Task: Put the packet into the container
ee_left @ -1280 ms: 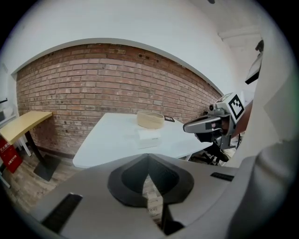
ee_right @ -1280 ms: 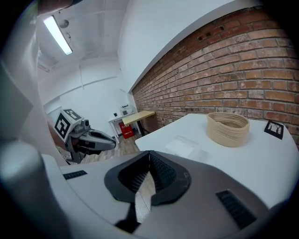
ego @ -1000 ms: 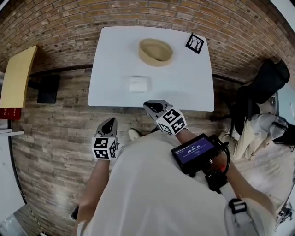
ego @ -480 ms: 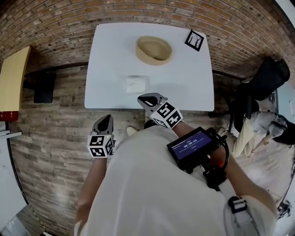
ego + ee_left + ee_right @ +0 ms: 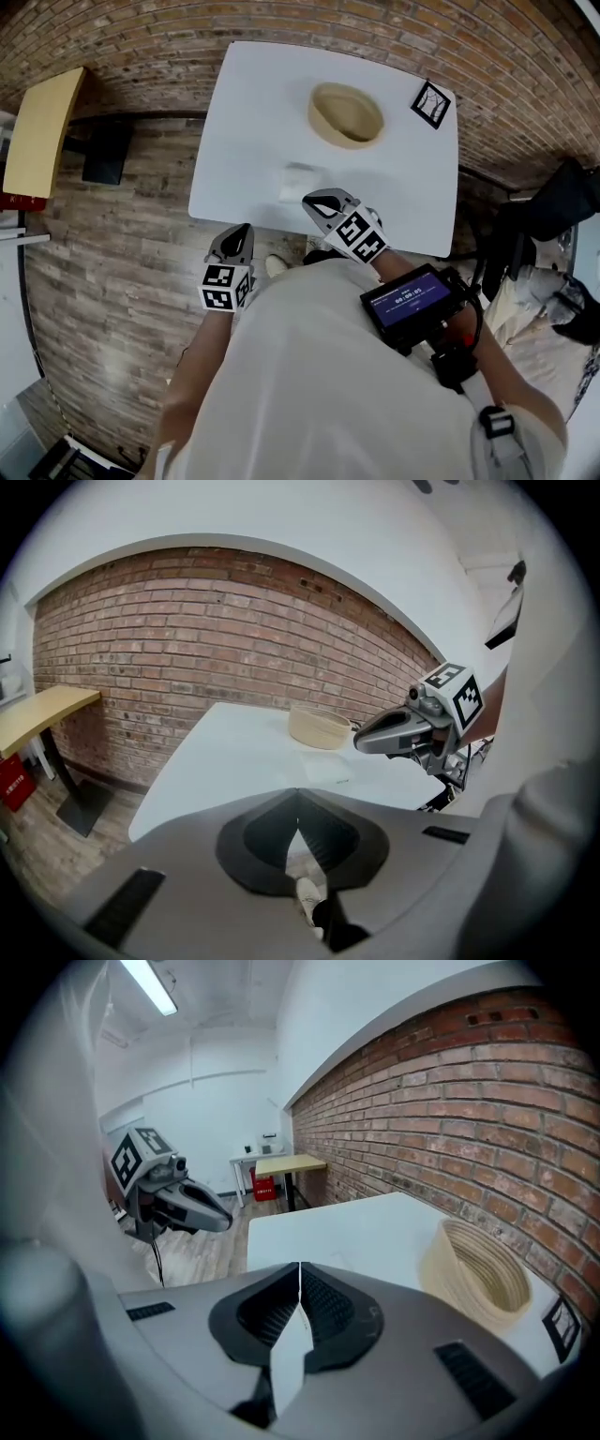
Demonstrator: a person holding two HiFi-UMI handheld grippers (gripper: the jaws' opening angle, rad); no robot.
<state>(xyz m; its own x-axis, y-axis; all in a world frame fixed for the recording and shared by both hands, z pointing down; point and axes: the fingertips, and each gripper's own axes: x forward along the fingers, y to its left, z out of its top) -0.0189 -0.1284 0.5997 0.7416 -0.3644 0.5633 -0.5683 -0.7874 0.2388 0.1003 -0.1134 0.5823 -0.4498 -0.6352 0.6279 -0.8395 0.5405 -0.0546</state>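
Observation:
A flat white packet point(image 5: 300, 182) lies near the front edge of the white table point(image 5: 244, 112). The round beige container point(image 5: 346, 114) stands behind it, toward the far right. My right gripper point(image 5: 322, 201) is shut and empty; it hovers at the table's front edge, just right of the packet. My left gripper point(image 5: 237, 240) is also shut and empty, off the table at the front left. In the left gripper view the packet point(image 5: 328, 769), the container point(image 5: 320, 727) and the right gripper point(image 5: 403, 731) lie ahead. From the right gripper view I see the container point(image 5: 473, 1269) and the left gripper point(image 5: 183, 1202).
A square marker card point(image 5: 430, 104) lies at the table's far right corner. A yellow desk point(image 5: 37, 141) on a black base point(image 5: 103, 155) stands to the left. Dark bags point(image 5: 562, 192) sit on the floor at the right. A small screen point(image 5: 412, 305) rides on my right forearm.
Both grippers have moved forward toward the table, and the right one now sits closer to the packet. The head view has swung, so the table appears shifted right.

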